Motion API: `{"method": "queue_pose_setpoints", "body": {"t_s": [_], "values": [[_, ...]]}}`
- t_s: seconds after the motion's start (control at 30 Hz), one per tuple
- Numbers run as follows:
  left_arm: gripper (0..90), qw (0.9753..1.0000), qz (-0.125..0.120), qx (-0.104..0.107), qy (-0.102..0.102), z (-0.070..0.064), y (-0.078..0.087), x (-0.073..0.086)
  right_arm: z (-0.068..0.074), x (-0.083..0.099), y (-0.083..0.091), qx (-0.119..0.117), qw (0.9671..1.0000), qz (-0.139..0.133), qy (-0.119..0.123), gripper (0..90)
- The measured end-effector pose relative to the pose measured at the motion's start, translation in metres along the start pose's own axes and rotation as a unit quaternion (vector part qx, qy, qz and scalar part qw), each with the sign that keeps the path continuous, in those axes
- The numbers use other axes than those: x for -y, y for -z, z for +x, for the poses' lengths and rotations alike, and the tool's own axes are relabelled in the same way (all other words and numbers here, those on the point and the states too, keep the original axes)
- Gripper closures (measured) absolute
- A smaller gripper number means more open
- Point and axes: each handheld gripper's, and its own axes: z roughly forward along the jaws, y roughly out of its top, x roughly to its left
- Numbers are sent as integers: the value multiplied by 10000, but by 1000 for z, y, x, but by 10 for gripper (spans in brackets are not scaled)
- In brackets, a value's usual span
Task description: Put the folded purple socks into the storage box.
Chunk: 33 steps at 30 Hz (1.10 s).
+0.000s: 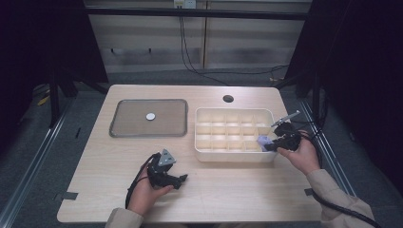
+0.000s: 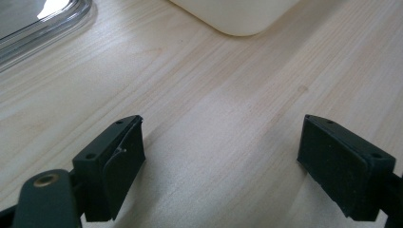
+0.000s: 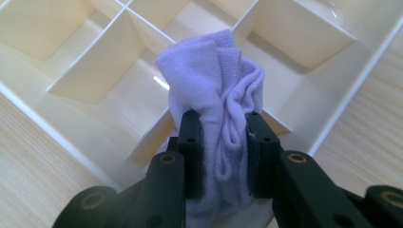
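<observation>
Pinching a bunched lilac sock [image 3: 216, 95], the right claw [image 1: 274, 144] hangs over the bin [image 1: 204, 154] at its 4 o'clock corner cell — likely placing; next, lower and release. Left claw [image 2: 221, 166] rests wide open, empty, on the desk [image 1: 228, 190].

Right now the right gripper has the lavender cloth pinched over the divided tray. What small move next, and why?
Probably lower it a little, then open. The right gripper is shut on the lavender cloth, which hangs above the cream divided tray, over a near-corner compartment rather than down inside it. The left gripper rests open on the table.
</observation>
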Motion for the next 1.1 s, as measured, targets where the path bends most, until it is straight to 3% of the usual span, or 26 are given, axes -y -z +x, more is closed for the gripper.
{"method": "queue_pose_setpoints", "body": {"t_s": [0.5, 0.83, 1.1], "values": [[149, 10000, 5, 1, -16, 0, 0, 0, -2, -7, 12, -134, 9998, 7, -144, 617], [148, 10000, 10, 17, -23, 1, -1, -1, -2, -14, 21, -62, 10000, 58, -35, 523], [148, 10000, 11, 7, -17, 0, -1, -1, -4, -21, 31, -55, 9999, 139, 26, 511]]}}
